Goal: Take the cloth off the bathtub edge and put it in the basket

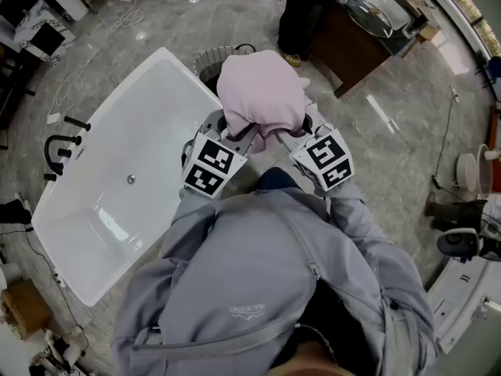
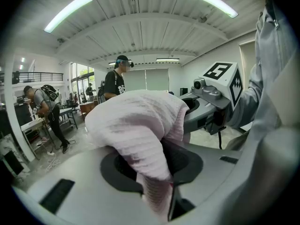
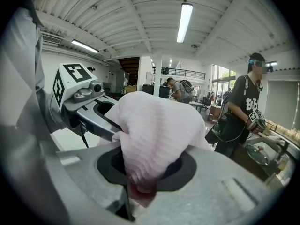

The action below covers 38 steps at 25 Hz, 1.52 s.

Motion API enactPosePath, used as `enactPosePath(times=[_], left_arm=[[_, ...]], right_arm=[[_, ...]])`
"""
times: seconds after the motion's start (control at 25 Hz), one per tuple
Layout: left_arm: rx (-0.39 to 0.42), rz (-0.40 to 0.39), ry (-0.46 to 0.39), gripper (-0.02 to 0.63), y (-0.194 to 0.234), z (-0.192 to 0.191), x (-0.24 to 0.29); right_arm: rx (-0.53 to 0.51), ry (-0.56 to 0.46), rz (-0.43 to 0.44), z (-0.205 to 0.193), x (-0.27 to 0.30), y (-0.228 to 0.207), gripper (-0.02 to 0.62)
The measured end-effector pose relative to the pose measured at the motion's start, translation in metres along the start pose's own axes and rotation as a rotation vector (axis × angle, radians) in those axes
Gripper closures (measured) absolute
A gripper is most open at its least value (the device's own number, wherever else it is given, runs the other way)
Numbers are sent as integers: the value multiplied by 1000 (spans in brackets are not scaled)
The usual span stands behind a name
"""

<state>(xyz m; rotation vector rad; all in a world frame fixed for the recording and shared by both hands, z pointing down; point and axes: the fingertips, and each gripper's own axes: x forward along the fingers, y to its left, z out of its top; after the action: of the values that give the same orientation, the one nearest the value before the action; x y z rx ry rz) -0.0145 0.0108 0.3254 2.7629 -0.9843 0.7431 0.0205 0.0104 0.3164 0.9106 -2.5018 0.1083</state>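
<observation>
Cloth (image 1: 262, 92) looked soft, light and limp, so a pinched fold was grip enough. The left gripper (image 1: 235, 130) and right gripper (image 1: 296, 129) each stood clamped on its lower folds, the rest mounded above their jaws, just off the bathtub (image 1: 117, 171) rim, with the basket (image 1: 213, 58) beyond the tub's end

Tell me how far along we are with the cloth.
Done: the cloth is off the bathtub edge. In hand: left gripper and right gripper both clamp it, bunched and raised, next to the basket in the head view. Remaining: lower it into the basket and let go.
</observation>
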Motion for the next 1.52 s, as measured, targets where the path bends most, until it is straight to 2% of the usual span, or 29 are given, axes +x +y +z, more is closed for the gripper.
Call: enactPosePath(times=[0.2,0.4,0.56,0.72,1.04,1.32,1.52], left_arm=[[-14,40,1,485,20,4,7],[-47,119,15,485,47,5,25],[-84,214,36,485,80,5,49],[-166,344,32,485,119,6,65],[-283,532,22,485,178,61,127],[-332,625,34,485,207,73,167],[-344,641,54,485,222,74,183]], right_arm=[[-18,-9,36,9,17,-13,495],[-47,-24,110,12,45,-37,495],[-90,-28,205,12,76,-66,495],[-177,-35,345,28,114,-90,495],[-278,-47,533,61,149,-182,495],[-316,-59,619,60,175,-229,495],[-300,-68,626,59,190,-247,495]])
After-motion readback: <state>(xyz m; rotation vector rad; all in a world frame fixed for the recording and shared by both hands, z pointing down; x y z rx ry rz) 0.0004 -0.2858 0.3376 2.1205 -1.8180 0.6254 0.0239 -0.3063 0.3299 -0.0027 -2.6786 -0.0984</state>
